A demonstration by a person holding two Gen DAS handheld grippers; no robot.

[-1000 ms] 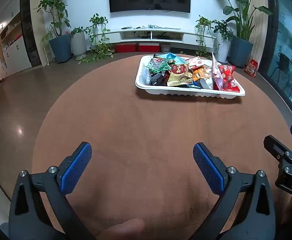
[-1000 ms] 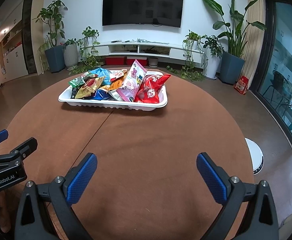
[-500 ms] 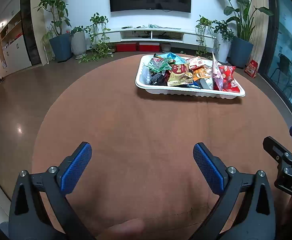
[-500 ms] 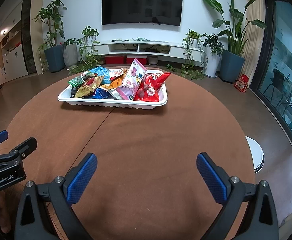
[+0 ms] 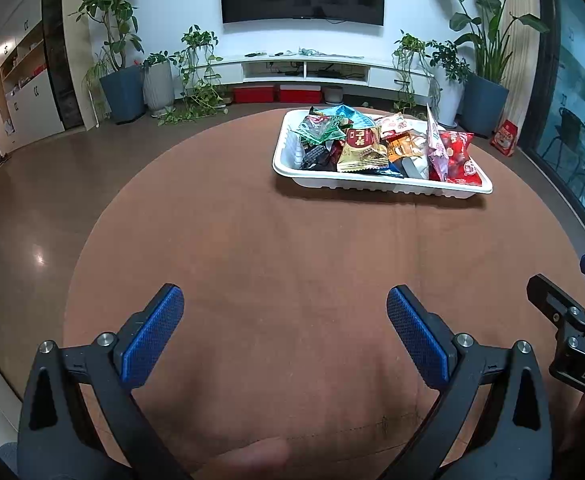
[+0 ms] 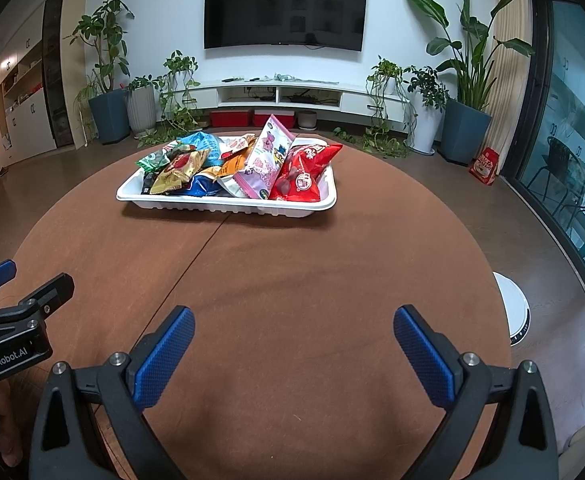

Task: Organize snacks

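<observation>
Round brown table [image 6: 292,280]; left tool [image 6: 8,332] marked "GenRobot.AI", gaping.

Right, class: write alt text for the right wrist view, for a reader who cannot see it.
A white tray piled with colourful snack packets, among them a red bag and a pink one, sits on a round brown table. In the foreground the right gripper is open and empty, with the left gripper at the left edge.
</observation>
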